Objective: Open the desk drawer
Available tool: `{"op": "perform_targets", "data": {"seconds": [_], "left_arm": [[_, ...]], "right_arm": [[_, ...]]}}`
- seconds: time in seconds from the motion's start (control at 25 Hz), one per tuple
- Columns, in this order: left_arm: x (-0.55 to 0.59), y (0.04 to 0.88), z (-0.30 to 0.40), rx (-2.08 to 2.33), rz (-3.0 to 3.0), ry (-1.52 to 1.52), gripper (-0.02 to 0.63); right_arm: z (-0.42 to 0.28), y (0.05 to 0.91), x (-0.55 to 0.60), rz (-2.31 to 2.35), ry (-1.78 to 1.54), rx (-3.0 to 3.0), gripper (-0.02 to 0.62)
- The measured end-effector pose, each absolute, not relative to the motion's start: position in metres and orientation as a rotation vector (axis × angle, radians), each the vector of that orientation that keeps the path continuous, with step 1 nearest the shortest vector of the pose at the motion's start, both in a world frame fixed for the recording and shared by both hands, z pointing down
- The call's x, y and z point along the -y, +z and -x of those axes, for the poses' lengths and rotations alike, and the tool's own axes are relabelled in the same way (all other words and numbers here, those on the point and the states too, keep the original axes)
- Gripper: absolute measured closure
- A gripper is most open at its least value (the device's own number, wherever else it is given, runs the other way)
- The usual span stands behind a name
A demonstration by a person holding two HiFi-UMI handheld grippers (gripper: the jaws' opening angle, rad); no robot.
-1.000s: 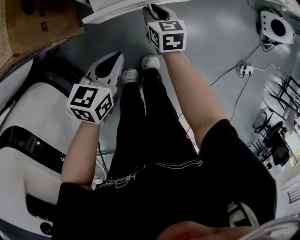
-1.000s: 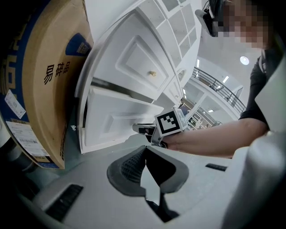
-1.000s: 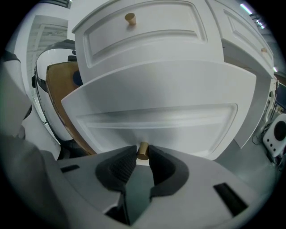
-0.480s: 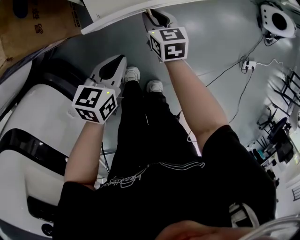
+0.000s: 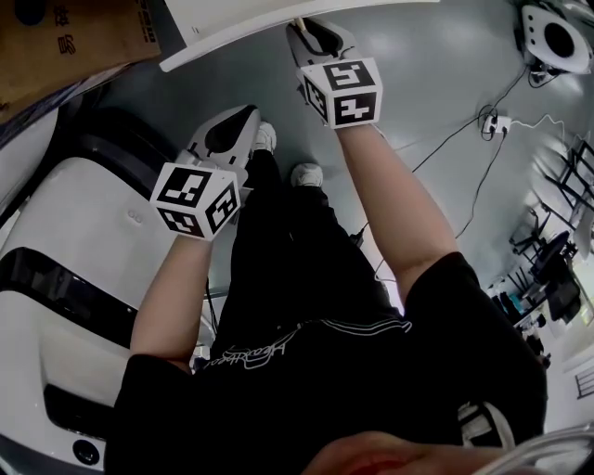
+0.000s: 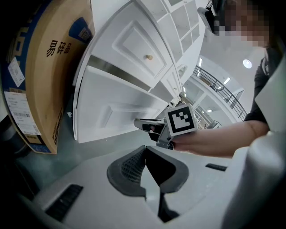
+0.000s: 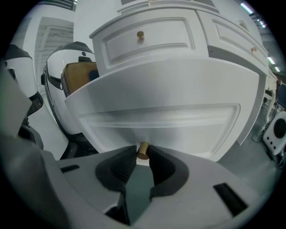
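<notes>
The white desk drawer stands pulled out from the desk, below a shut upper drawer with a brass knob. My right gripper is shut on the lower drawer's brass knob, which sits between the dark pads. In the head view the right gripper meets the drawer front at the top. The left gripper view shows the drawer out, with the right gripper at its front. My left gripper hangs in the air to the left, shut and holding nothing; the head view shows this left gripper too.
A cardboard box stands left of the desk. A large white and black machine fills the left of the head view. The person's legs and shoes are under the grippers. Cables and a power strip lie on the grey floor at right.
The drawer front has come further toward me with the right gripper on its knob. The left gripper drifted along with it, and the person's feet have stepped back.
</notes>
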State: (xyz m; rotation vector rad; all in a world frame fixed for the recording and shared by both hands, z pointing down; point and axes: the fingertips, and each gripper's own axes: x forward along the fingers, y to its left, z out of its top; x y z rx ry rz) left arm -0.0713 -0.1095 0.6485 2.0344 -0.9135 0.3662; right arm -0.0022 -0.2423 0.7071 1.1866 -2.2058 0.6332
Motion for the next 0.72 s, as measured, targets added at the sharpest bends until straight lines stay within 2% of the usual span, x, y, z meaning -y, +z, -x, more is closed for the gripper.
{"op": "perform_targets", "data": {"seconds": [0.72], "left_arm": [[0.085,0.65,0.063,0.944,-2.021,0.373,0.601]], "right_arm": [[-0.007,0.709,0.213,-1.162,0.645,2.209,0.503]]}}
